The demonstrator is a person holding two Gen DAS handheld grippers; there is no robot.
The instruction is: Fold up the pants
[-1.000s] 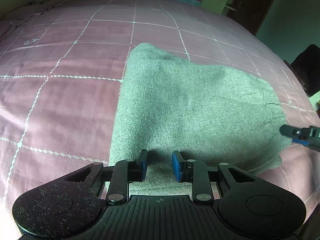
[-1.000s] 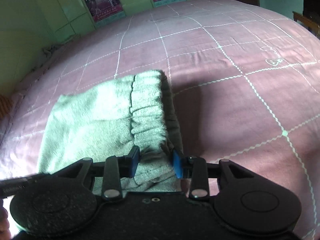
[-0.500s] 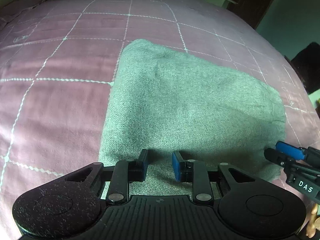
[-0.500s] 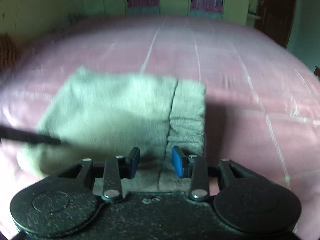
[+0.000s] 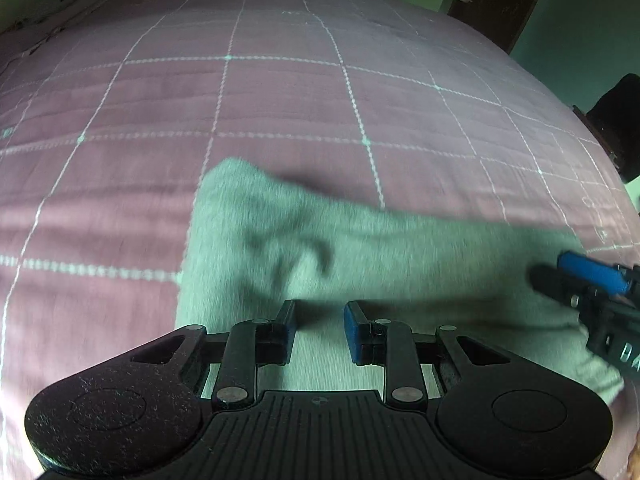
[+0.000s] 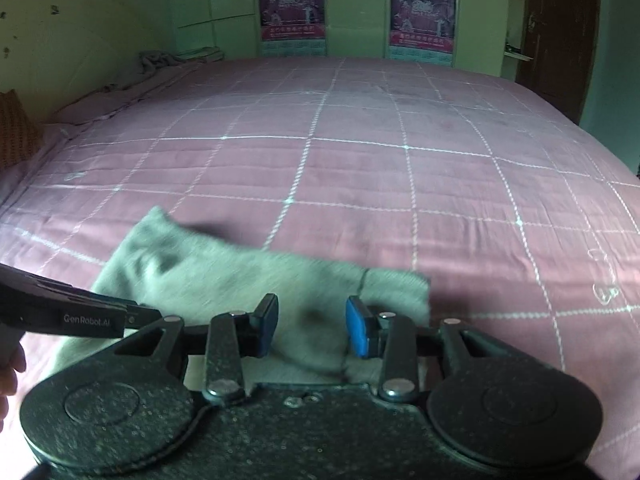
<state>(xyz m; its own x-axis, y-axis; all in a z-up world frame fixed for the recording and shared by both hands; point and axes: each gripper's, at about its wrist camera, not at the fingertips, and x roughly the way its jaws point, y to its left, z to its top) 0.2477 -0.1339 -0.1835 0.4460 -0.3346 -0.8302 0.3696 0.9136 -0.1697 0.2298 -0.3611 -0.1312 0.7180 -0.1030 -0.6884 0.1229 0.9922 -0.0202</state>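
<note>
The grey-green fleece pants (image 5: 400, 256) lie folded into a short wide stack on the pink bed, blurred by motion. My left gripper (image 5: 319, 330) is open over the stack's near edge, nothing between its pads. My right gripper (image 6: 312, 326) is open over the near edge by the elastic waistband (image 6: 394, 290), pads apart with cloth lying under them. The right gripper's fingers (image 5: 576, 280) show at the right of the left wrist view. The left gripper's body (image 6: 80, 312) shows at the left of the right wrist view.
The pink quilted bedspread (image 6: 360, 168) with white grid lines stretches far behind the pants. A crumpled cloth (image 6: 160, 60) lies at the far left corner. Posters (image 6: 422, 12) hang on the green wall; a dark door (image 6: 560, 32) is at the right.
Both grippers have tilted up and drawn back toward me, so the pants sit lower in view. The stack's far left corner now shows wrinkles. Both grippers stay open.
</note>
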